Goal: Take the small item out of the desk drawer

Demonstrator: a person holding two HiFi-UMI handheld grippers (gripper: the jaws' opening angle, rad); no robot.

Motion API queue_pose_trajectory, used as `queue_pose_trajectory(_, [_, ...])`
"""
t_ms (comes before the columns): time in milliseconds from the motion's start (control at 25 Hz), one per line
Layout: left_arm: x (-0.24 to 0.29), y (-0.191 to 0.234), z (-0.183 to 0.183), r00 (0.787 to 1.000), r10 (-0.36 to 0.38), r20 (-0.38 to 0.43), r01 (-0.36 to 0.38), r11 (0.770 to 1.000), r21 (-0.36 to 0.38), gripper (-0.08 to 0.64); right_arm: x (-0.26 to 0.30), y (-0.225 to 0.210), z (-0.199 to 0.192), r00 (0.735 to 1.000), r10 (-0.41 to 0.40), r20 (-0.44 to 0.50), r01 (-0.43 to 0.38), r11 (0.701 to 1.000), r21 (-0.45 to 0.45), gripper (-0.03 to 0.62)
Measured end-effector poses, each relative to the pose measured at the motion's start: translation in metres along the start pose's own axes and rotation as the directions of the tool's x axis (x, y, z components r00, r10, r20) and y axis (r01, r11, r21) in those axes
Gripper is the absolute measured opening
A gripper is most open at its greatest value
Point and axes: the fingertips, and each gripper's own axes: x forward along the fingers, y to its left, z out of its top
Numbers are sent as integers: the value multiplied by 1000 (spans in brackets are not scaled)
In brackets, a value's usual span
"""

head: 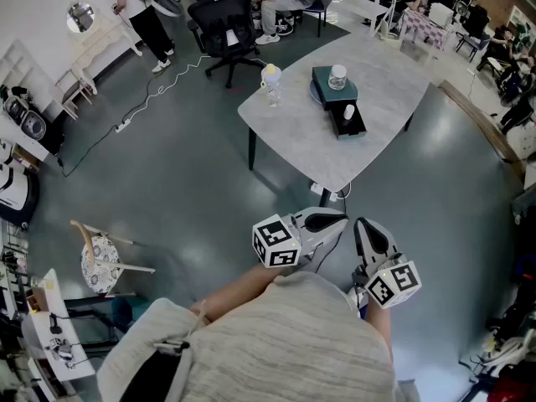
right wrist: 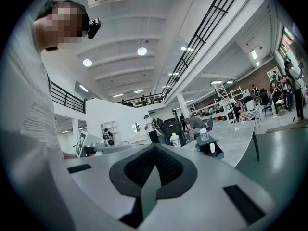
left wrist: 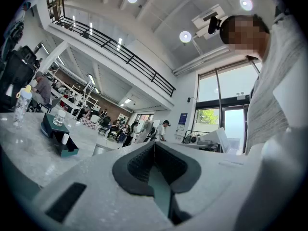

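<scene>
My left hand-held gripper (head: 333, 219) and right hand-held gripper (head: 365, 228) were both closed with nothing between the jaws. I held them close to my body because the bench (head: 285, 132) lay well ahead. There the small white item (head: 348, 112) stood in the open drawer (head: 353, 127), exposed from above.

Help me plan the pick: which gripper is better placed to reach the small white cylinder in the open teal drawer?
Right, marginally. The right gripper points toward the open teal desk drawer; the left gripper points sideways. Both are shut, well short of it.
</scene>
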Motion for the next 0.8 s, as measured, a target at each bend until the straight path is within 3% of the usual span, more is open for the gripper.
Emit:
queue_pose_trajectory(440, [14,-1,-1,1000,-1,-12,1,1000,-6,17,-3,-10,6,1000,10,-5,-10,1000,-5,9])
queue_pose_trajectory(680, [23,-1,-8,1000,14,-20,-14,1000,-14,17,-11,-17,8,997,61,56,-65,995,81,11])
queue_pose_trajectory(800, [35,-3,-13,1000,18,-26,-18,1000,-17,17,-17,-24,7,996,72,47,-75,994,73,11])
